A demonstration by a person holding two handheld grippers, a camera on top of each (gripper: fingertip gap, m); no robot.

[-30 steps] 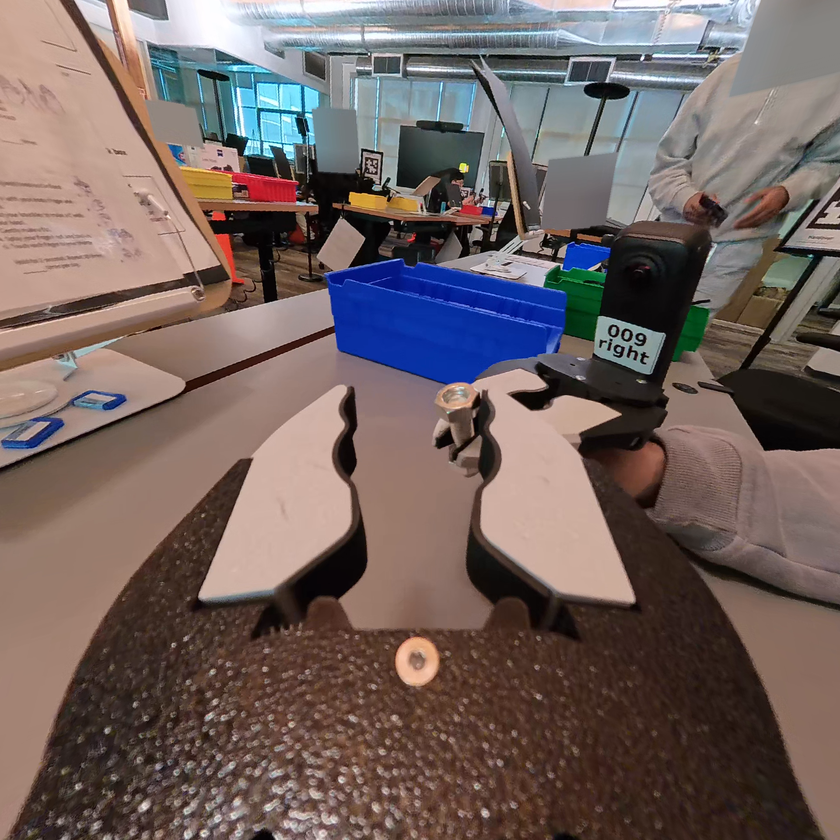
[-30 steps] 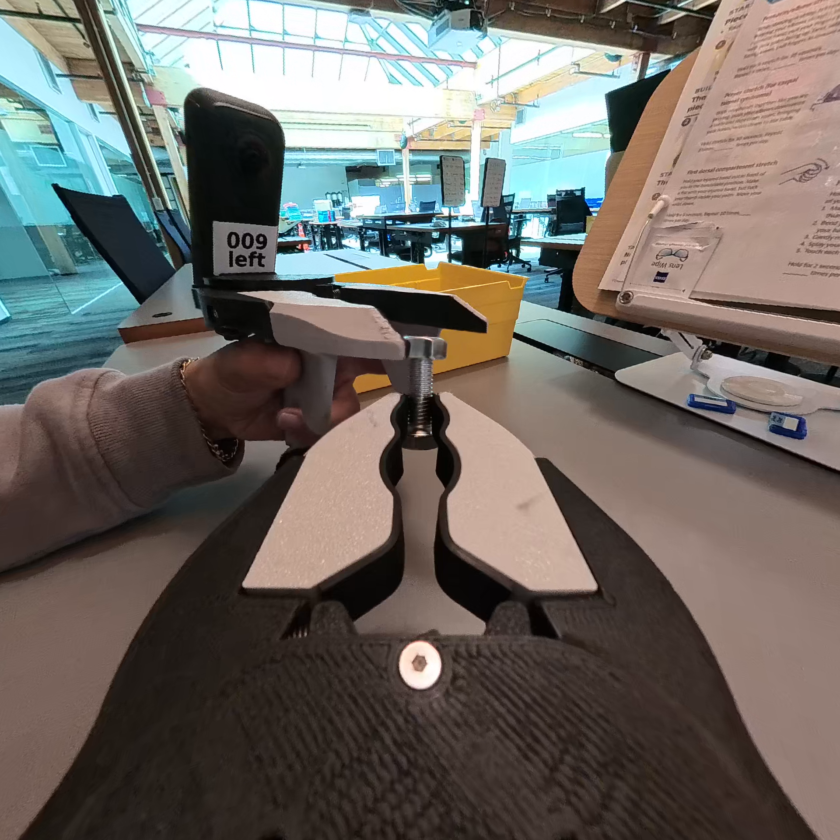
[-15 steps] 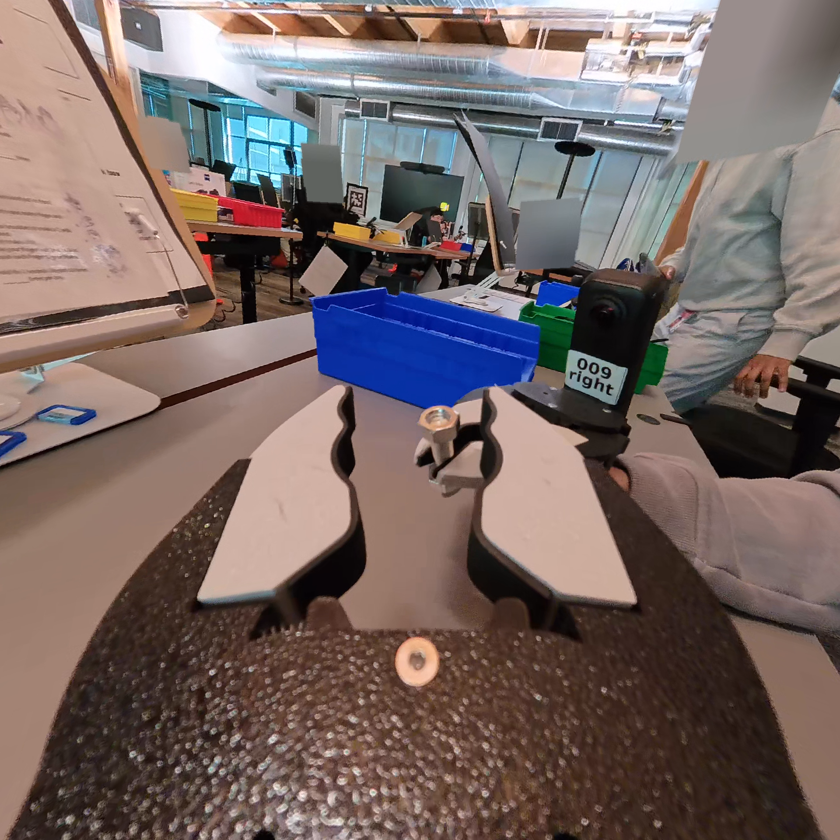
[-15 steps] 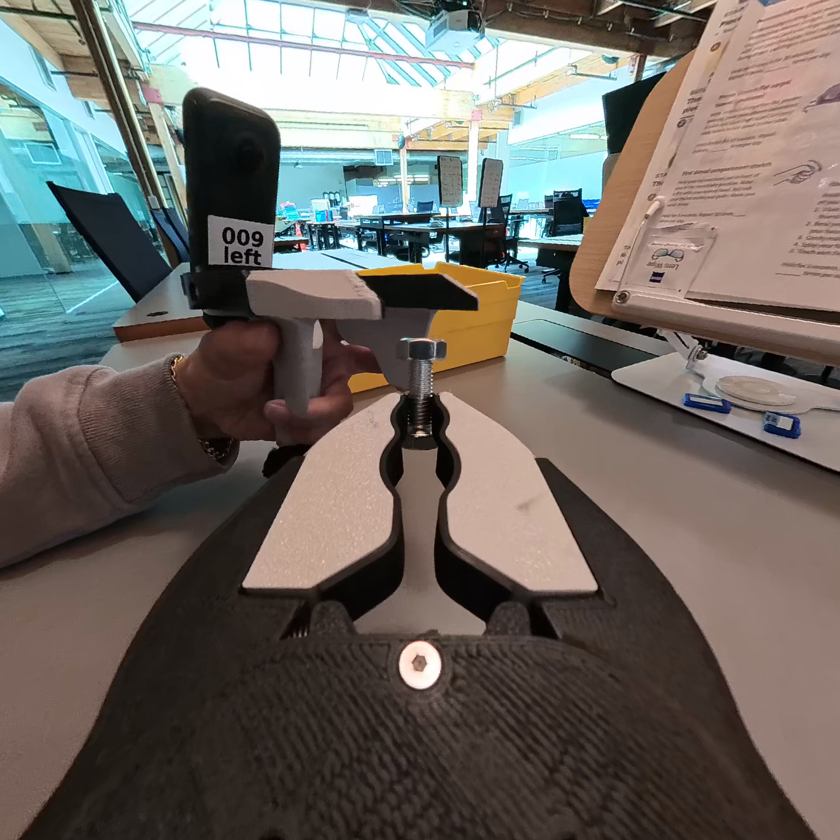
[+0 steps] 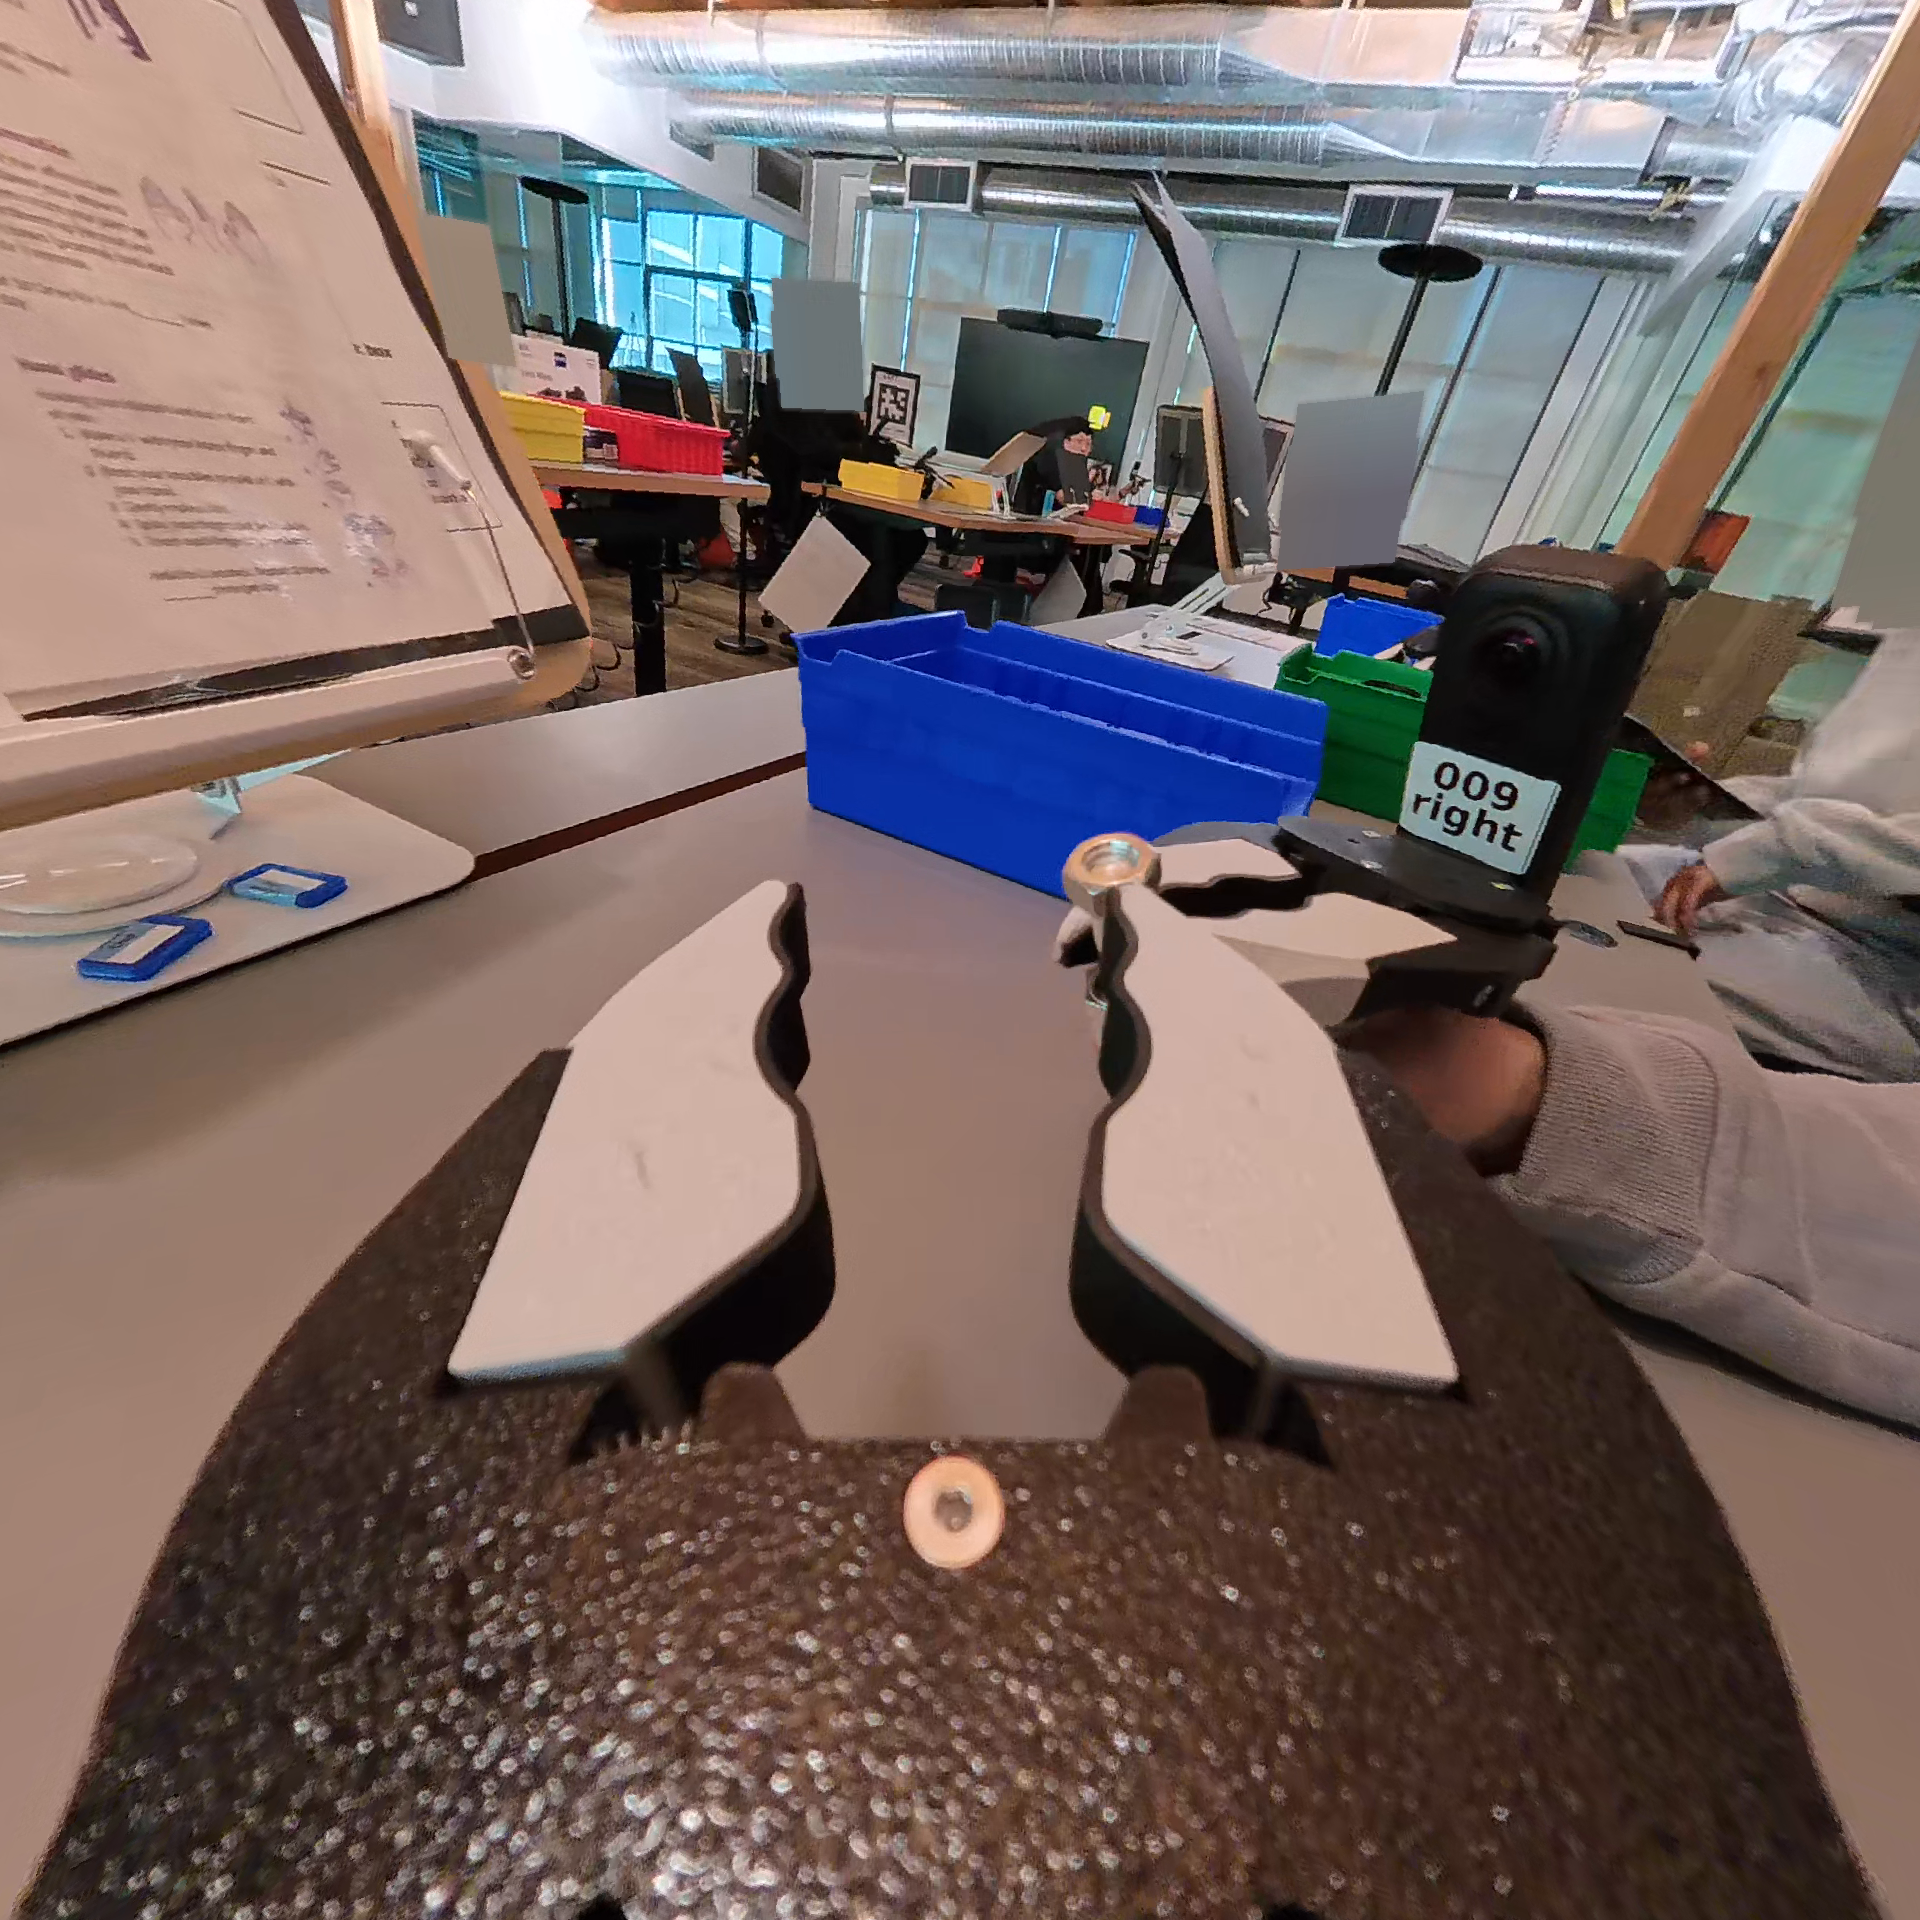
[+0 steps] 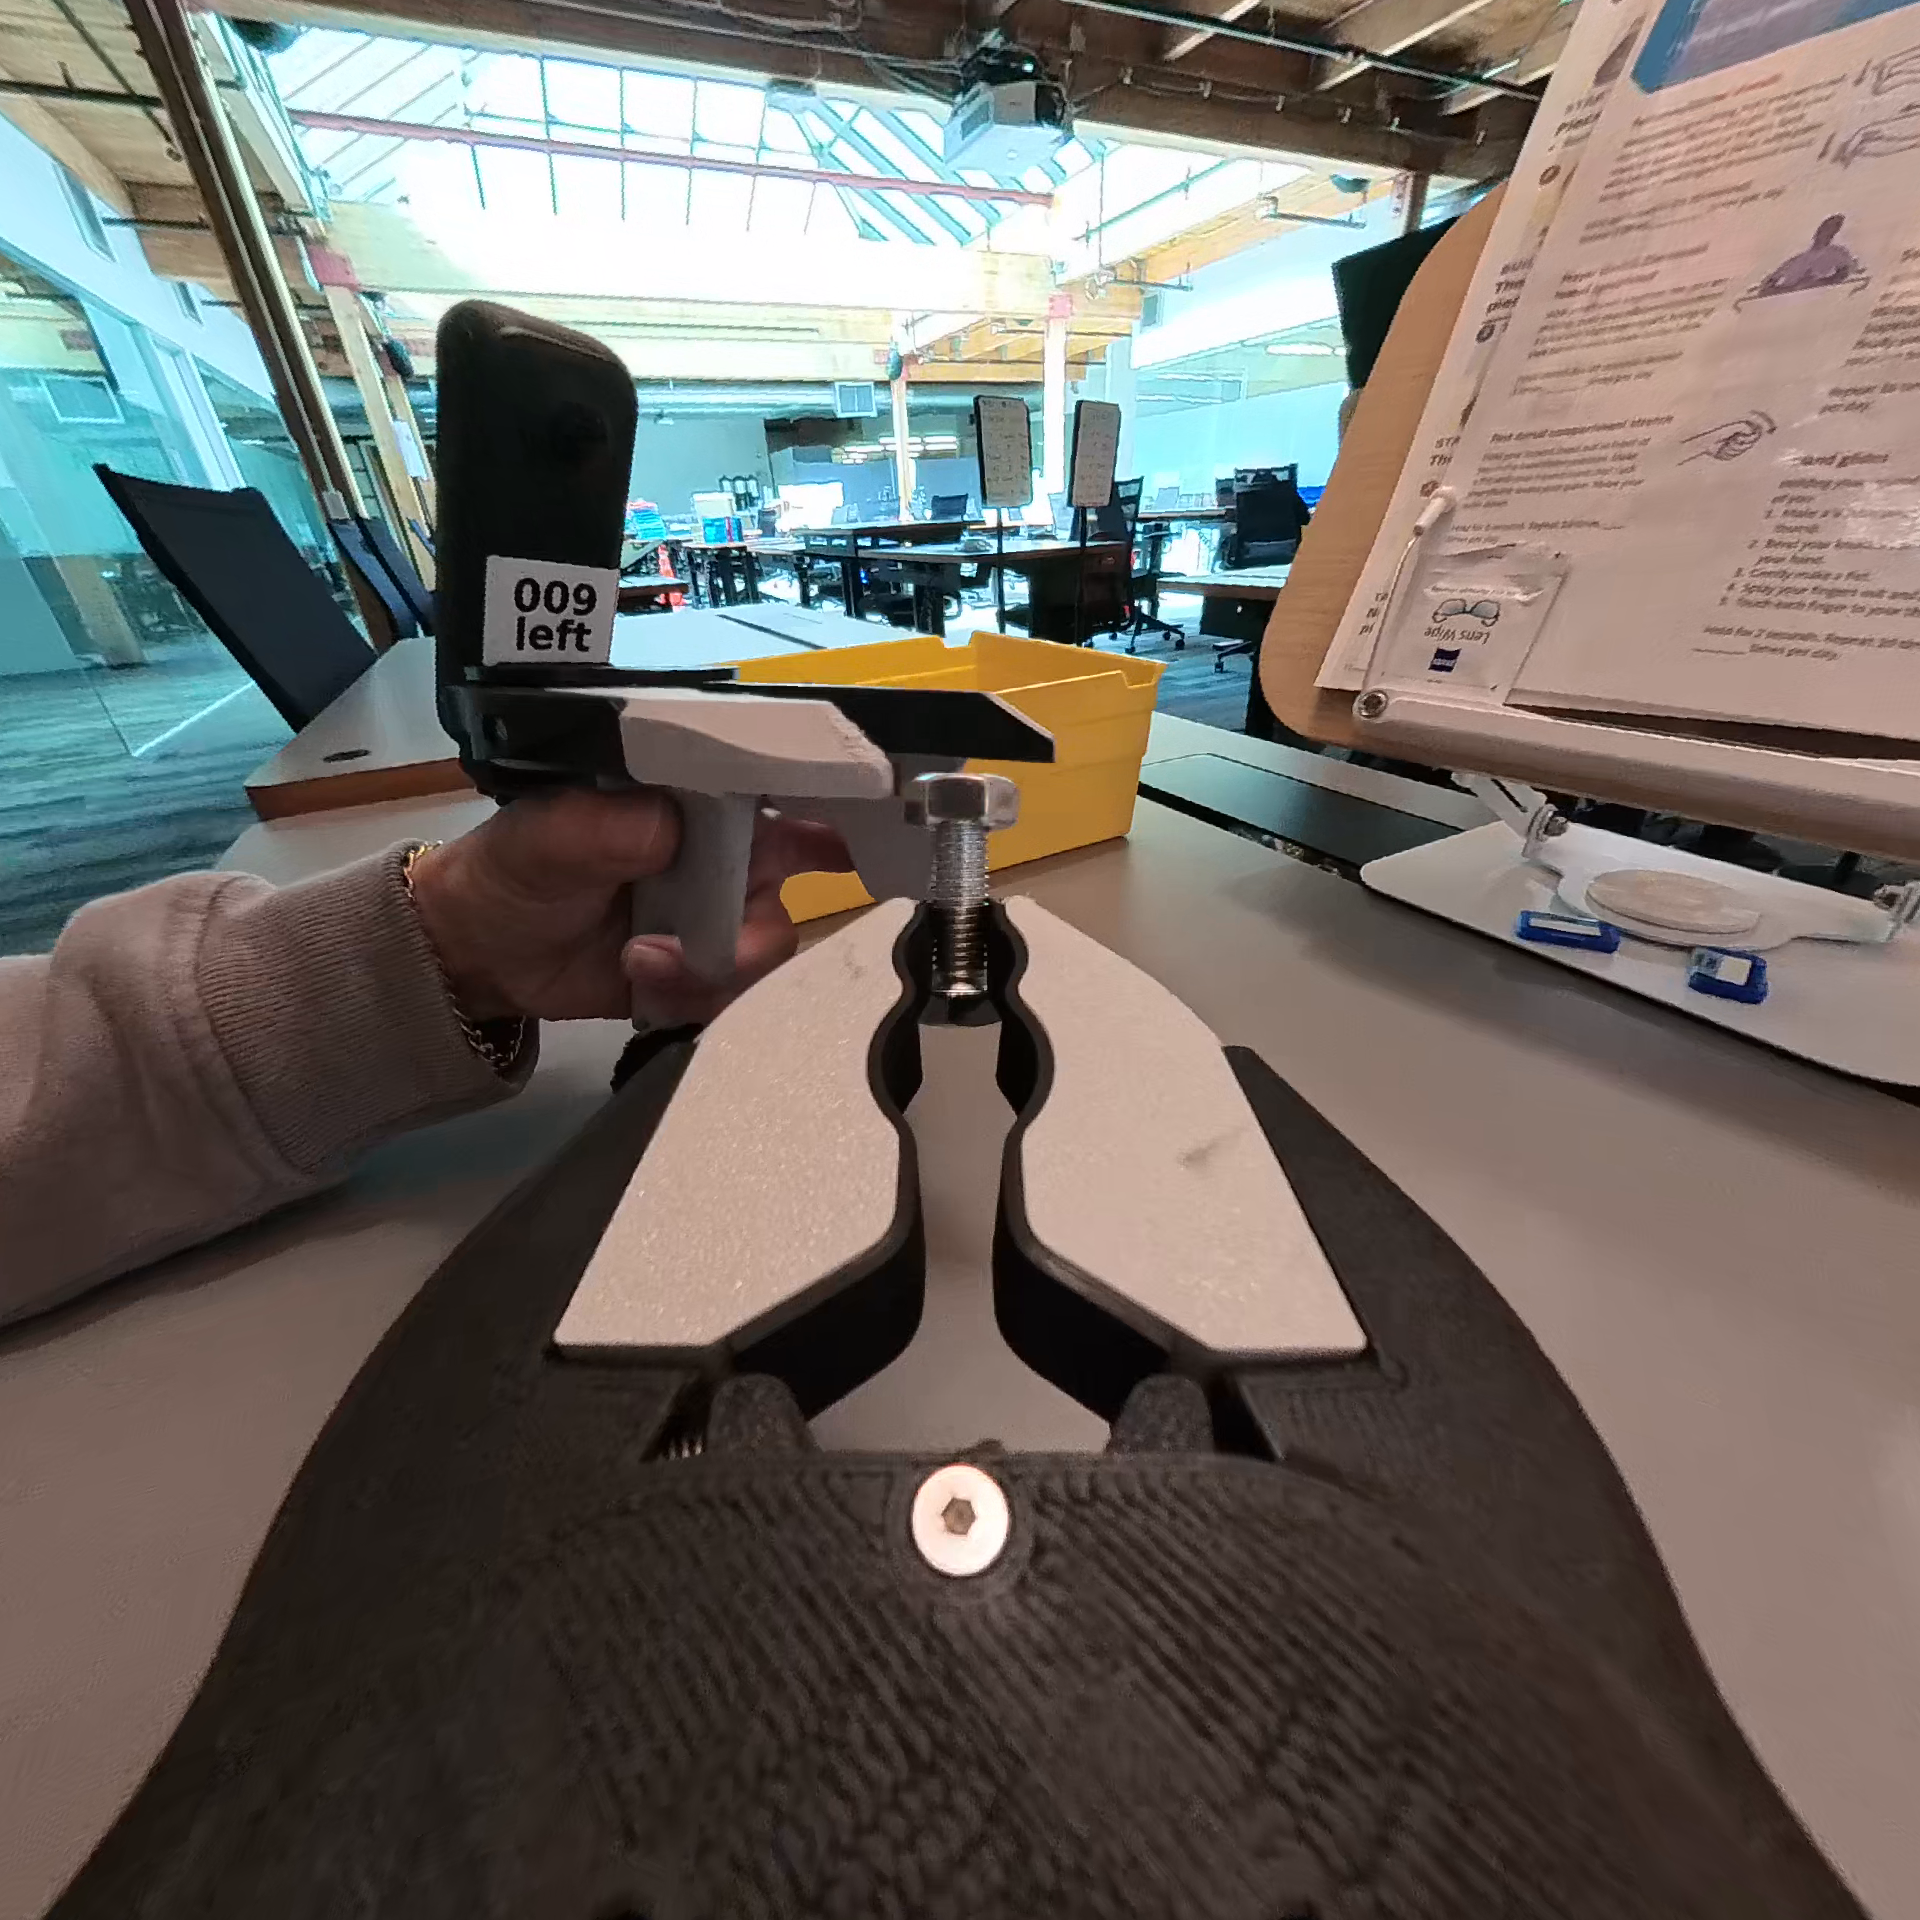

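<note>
1. Since the earlier frames the left tongs (image 5: 951, 914) have drifted leftward relative to the bolt (image 6: 958, 883): in the left wrist view the nut (image 5: 1110, 871) now sits at the tip of their right finger (image 5: 1236, 1122) instead of in the gap beside it. The right tongs (image 6: 961, 940) have held their pinch unchanged.
2. The right tongs are pressed onto the lower threads of the silver bolt, one pad on each side, and the bolt stands upright with its long axis vertical.
3. The hex nut sits at the bolt's top end, above the right tongs' fingertips.
4. The left tongs are spread wide with nothing between the pads. In the right wrist view their fingers (image 6: 790, 743) lie level at about the nut's height, coming in from the left. The nearer fingertip is just beside the nut, but whether it touches cannot be told.
5. The bolt thus lies ahead and to the right of the left tongs' gap, off their centre line.
6. Below is a plain grey tabletop (image 5: 312, 1091).
7. A blue bin (image 5: 1039, 748) stands beyond the left tongs, and a yellow bin (image 6: 1039, 727) stands beyond the bolt.
8. A stand holding printed sheets (image 6: 1662, 436) stands to one side, with small blue-framed items on its white base.
9. The room is an open office with desks, ducts and skylights.
</note>
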